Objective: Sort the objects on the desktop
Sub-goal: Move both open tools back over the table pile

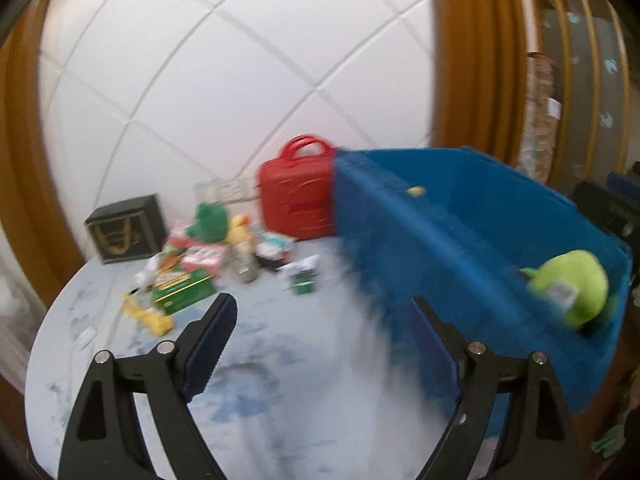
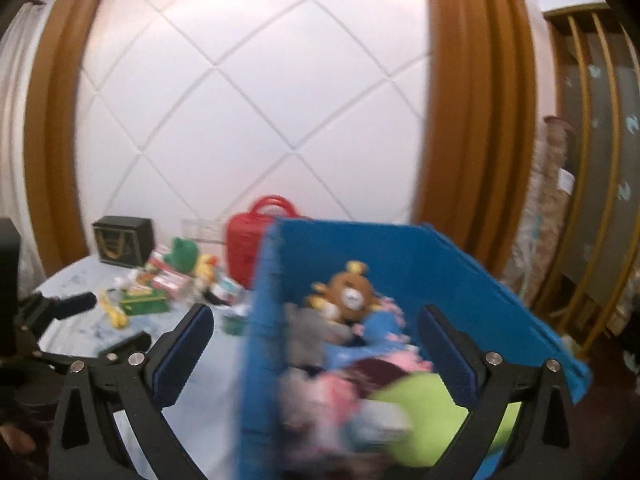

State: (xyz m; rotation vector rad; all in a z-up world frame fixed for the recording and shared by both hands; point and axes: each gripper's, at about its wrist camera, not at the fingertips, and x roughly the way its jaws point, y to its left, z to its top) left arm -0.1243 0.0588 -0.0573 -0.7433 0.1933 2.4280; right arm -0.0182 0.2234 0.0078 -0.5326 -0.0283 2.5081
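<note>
Tabletop (image 1: pixel 280 360) beneath left gripper (image 1: pixel 324 312), tilted down, jaws apart.

A white diamond-quilted wall panel (image 1: pixel 224 80) stands between brown wooden frames (image 1: pixel 476 60), behind a pale round table (image 1: pixel 304 360).

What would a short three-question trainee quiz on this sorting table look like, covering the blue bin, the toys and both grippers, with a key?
1. True or false: the lime-green plush toy lies inside the blue plastic bin.
2. Multiple choice: what stands directly beside the bin, against the white wall? A) red plastic carry case B) a yellow bucket C) a glass vase
3. Fill in: the left gripper and the right gripper both have their jaws ____, with nothing held.

Key: 1 true; 2 A; 3 open. The brown bear plush in the bin confirms that toys go there, while boxes and small toys remain on the round pale table.
</note>
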